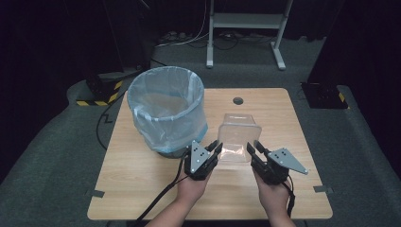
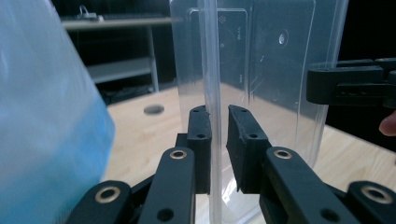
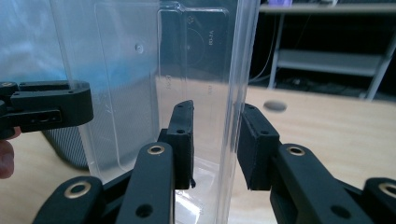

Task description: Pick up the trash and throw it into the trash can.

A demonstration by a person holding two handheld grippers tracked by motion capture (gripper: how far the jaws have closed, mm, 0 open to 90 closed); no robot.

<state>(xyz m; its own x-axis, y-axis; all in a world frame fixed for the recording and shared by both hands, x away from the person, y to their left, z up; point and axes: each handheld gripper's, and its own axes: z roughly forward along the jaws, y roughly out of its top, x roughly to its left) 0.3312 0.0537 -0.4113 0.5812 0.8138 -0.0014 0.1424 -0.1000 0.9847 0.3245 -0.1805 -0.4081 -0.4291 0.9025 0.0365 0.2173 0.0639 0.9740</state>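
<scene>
Box: a clear plastic box (image 1: 239, 135), held between the two grippers above the bench (image 1: 142, 179), tilted so its open side faces the person and its moulded bottom faces away.
Box place: near the middle of the bench, just right of the bin (image 1: 165, 111) in the high view; its near edge is level with the gripper tips.
Left gripper: the left gripper (image 1: 213, 150) comes from the person's left hand (image 1: 191, 187) and meets the box's left rim.
Left fingers: in the left gripper view the fingers (image 2: 201, 140) are clamped on the clear rim wall (image 2: 215, 93), one pad on each side of it, with only the thin plastic between them.
Right gripper: the right gripper (image 1: 252, 150) comes from the right hand (image 1: 273, 196) and meets the box's right rim.
Right fingers: in the right gripper view the fingers (image 3: 182, 140) sit either side of the box's rim wall (image 3: 240, 70), clamped on it, one inside the box and one outside.
Each gripper seen from the other: the right gripper (image 2: 350, 86) shows through the box at the right of the left gripper view; the left gripper (image 3: 44, 109) shows at the left of the right gripper view.
Bin: a round bin lined with a pale blue bag, standing on the bench's far left part, close to the box; whether they touch I cannot tell.
Bench: light wood, with a round cable hole (image 1: 238, 100) near its far edge.
</scene>
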